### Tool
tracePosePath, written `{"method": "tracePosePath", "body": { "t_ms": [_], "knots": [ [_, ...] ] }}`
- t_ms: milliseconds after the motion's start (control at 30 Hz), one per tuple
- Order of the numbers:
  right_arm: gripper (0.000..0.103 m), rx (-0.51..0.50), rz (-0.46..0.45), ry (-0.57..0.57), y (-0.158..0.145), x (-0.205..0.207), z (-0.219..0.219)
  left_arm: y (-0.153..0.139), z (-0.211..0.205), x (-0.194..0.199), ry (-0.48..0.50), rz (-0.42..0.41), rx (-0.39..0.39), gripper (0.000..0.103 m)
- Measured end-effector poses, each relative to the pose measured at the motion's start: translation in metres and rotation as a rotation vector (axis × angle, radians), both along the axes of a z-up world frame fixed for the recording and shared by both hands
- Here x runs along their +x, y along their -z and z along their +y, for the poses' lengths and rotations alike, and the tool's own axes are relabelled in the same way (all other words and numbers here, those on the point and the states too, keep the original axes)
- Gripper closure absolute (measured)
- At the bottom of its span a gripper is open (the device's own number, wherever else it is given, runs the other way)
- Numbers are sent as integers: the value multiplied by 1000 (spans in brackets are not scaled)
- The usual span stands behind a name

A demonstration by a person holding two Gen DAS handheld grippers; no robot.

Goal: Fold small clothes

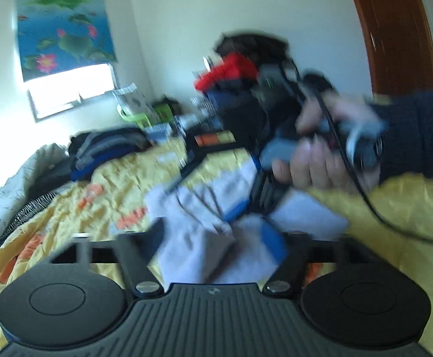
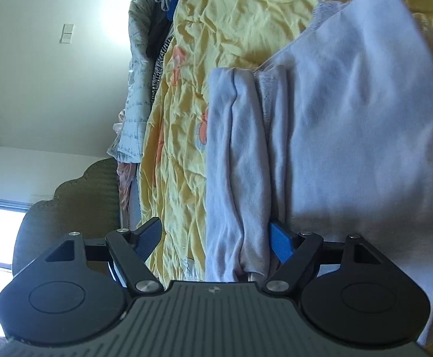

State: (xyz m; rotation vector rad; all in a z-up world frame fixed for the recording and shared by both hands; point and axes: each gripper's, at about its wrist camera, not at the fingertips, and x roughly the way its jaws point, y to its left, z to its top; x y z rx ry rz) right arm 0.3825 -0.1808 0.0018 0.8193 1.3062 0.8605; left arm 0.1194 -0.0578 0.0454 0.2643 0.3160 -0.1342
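Observation:
A small pale lavender garment (image 1: 204, 220) lies partly folded on the yellow bedspread (image 1: 103, 184). My left gripper (image 1: 216, 241) has its jaws spread with the cloth bunched between them. In the left wrist view the right gripper (image 1: 246, 196), held in a hand, reaches down onto the same garment. In the right wrist view, which is rolled sideways, the garment (image 2: 350, 125) fills the right half. My right gripper (image 2: 216, 241) stands wide open, with a folded roll of the cloth (image 2: 234, 160) between its fingers.
A pile of dark folded clothes (image 1: 106, 148) sits at the far side of the bed. A grey quilt (image 1: 5, 196) lies along the left edge. Boxes and clutter (image 1: 162, 116) stand below a window. A wooden door frame (image 1: 395, 29) is at the right.

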Motion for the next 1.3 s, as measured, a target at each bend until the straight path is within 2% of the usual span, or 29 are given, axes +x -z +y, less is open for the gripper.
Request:
{"method": "tracePosePath", "body": {
  "t_ms": [67,167,233,300,433,467,500,533,567,733,900,1033,1133,1233,1300],
  "knots": [
    [26,43,-14,6,-5,2,4,-4,5,1,-7,-6,-46,15],
    [23,74,-2,32,-5,11,11,3,7,19,-21,58,-85,15],
    [24,82,19,30,-4,15,14,10,4,30,-75,87,-47,15],
    [24,83,8,23,-8,14,14,17,-3,35,-111,105,31,15],
    [24,-13,-52,22,-22,12,4,24,-8,26,-49,83,107,16],
    [23,-34,-64,31,-23,12,-1,28,-10,26,-41,84,135,25],
    [23,-45,-66,40,-22,11,-8,32,-12,27,-32,101,158,56],
    [23,-46,-59,49,-20,11,-13,35,-12,34,-18,143,164,74],
    [22,-46,-48,62,-17,12,-18,38,-11,38,-18,177,152,86],
    [21,-39,-14,86,-4,9,-30,37,-9,47,-43,202,112,86],
    [17,-14,6,71,-2,9,-30,23,2,41,-67,116,43,94],
    [17,57,70,36,2,14,-16,9,13,43,-98,89,-37,95],
    [16,69,93,1,3,19,5,7,11,42,-77,71,-28,95],
    [20,9,70,-13,0,30,28,9,4,40,-52,67,-3,95],
    [37,-33,24,-21,-5,36,41,12,0,39,-39,74,14,95]
  ]
}}
